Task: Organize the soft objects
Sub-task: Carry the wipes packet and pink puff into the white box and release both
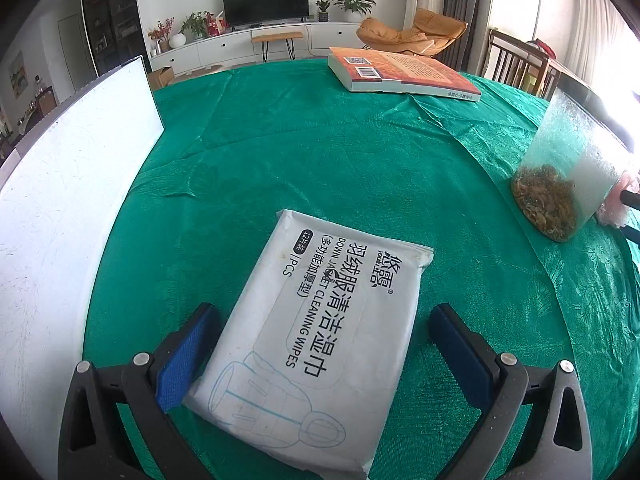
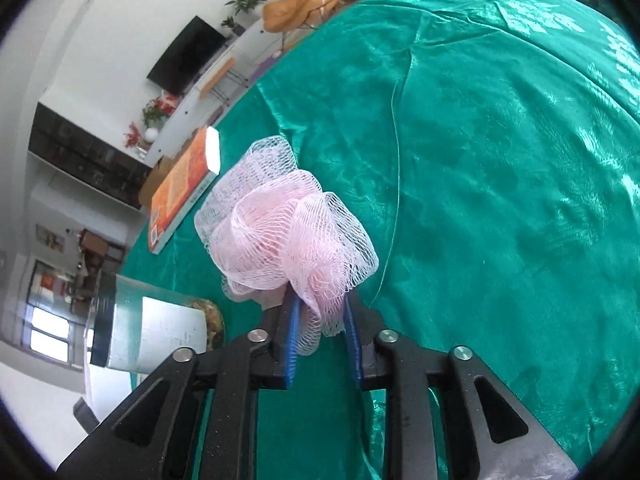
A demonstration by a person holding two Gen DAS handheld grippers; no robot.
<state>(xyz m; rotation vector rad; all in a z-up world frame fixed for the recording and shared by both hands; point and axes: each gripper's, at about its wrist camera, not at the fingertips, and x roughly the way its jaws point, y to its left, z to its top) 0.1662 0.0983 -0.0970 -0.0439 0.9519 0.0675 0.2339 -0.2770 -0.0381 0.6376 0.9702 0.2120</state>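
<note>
left wrist view: the wipes pack [image 1: 320, 344] lies on the green counter [image 1: 320, 160] between wide-apart fingers [image 1: 188, 356], touching the left one. right fingers [image 2: 294, 344] squeeze the pink mesh pouf [image 2: 284, 228].

Open green tablecloth [image 1: 320, 152] ahead; white board [image 1: 72, 184] left, jar [image 1: 568, 176] right.

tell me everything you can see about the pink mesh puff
The pink mesh puff is a pale pink bath loofah of bunched netting, ruffled in loose open folds. The right gripper is shut on its lower gathers, blue pads pinching the net. Green tablecloth lies behind it. The left wrist view shows only a pink sliver behind the jar.
</note>
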